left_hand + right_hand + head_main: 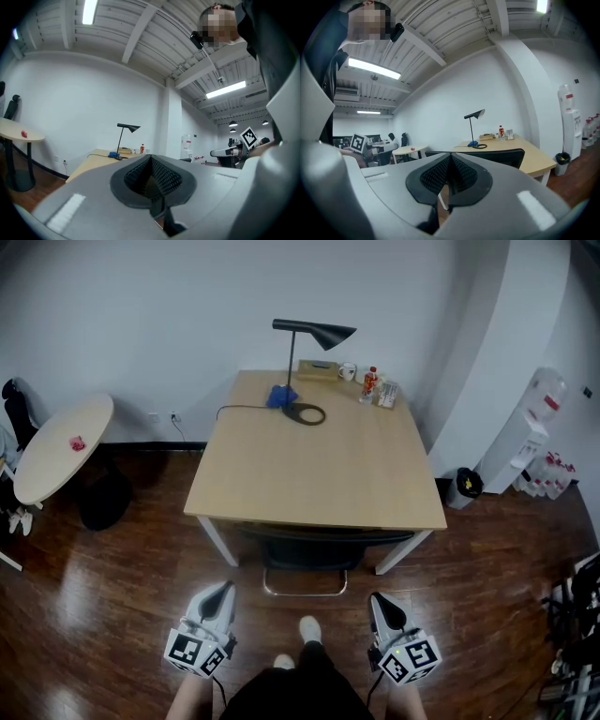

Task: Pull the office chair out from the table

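The black office chair (305, 552) is tucked under the near edge of the wooden table (319, 465), with its chrome base (305, 589) showing on the floor. In the right gripper view its dark backrest (499, 157) stands in front of the tabletop (520, 147). My left gripper (223, 591) is shut and empty, a short way in front of the chair on the left. My right gripper (379, 600) is shut and empty too, on the right at about the same distance. Neither touches the chair. In each gripper's own view the left gripper (151, 157) and right gripper (450, 155) show closed pads.
A black desk lamp (314, 334), a blue thing (281, 397), a cup and a bottle (370, 381) sit at the table's far end. A round white table (61, 446) stands left. A water dispenser (530, 442) and black bin (466, 484) stand right. The person's feet (309, 626) are between the grippers.
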`<state>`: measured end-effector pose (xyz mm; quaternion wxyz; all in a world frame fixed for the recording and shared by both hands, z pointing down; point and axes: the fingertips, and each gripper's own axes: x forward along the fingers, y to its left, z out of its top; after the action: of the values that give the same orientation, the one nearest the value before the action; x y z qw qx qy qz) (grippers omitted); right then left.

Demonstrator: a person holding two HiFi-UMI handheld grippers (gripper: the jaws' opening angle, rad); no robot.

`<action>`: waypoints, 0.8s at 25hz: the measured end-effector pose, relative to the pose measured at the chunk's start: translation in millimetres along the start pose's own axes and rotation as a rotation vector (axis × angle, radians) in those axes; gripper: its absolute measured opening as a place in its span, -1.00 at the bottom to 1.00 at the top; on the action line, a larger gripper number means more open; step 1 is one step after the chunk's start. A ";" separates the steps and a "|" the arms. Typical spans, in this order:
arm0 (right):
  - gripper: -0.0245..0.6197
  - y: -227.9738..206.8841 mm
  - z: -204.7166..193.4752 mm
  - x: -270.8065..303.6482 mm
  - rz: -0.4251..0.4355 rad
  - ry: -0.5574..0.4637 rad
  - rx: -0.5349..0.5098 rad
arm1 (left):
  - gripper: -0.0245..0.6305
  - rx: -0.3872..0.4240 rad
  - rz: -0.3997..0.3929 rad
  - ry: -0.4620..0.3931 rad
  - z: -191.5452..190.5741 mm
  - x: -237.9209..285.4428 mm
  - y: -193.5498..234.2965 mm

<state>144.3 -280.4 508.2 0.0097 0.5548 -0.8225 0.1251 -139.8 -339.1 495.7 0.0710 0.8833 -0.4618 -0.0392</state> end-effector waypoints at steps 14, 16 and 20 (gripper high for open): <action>-0.82 -61.4 38.8 66.6 0.023 -0.021 -0.078 | -0.91 0.062 -0.068 0.030 5.1 80.7 -1.7; -0.78 -65.5 37.6 73.1 0.033 -0.007 -0.090 | -0.88 0.090 -0.067 0.060 -3.0 90.2 -1.8; -0.60 -65.5 33.4 88.4 0.088 0.060 -0.202 | -0.51 0.196 -0.121 0.123 -10.1 117.3 -10.2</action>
<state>174.3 -391.2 502.3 0.0846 0.5103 -0.8538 0.0584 -63.3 -428.8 503.6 0.0100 0.9130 -0.4039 0.0563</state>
